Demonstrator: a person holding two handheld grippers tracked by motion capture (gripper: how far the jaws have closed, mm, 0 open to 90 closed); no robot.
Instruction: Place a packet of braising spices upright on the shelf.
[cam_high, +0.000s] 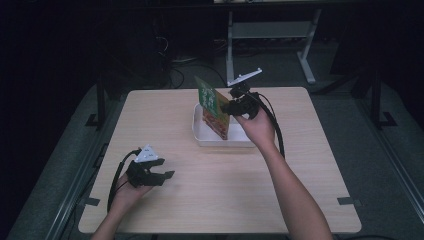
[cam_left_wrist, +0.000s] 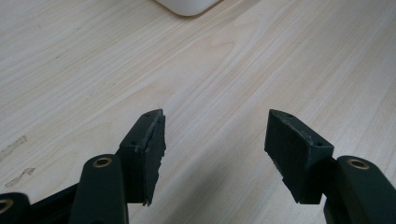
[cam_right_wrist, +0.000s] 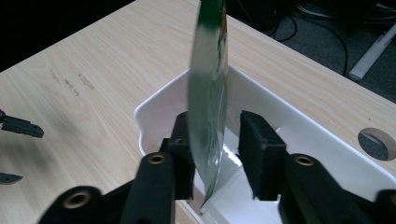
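Observation:
A flat green and orange printed packet (cam_high: 214, 107) stands on edge, tilted, with its lower corner inside a white rectangular tray (cam_high: 220, 142) at the table's far middle. My right gripper (cam_high: 229, 107) is open around the packet (cam_right_wrist: 208, 93). Its left jaw lies against the packet and its right jaw stands a little off it, above the tray's wall (cam_right_wrist: 159, 100). My left gripper (cam_high: 167, 176) hovers low over the bare wooden table (cam_high: 210, 195) at the near left. It is open with nothing between its fingers (cam_left_wrist: 215, 123).
The tray's rounded corner (cam_left_wrist: 187, 5) shows at the far edge of the left gripper view. A round hole (cam_right_wrist: 376, 142) sits in the tabletop beyond the tray. White desk legs (cam_high: 307, 60) and cables stand on the dark floor behind the table.

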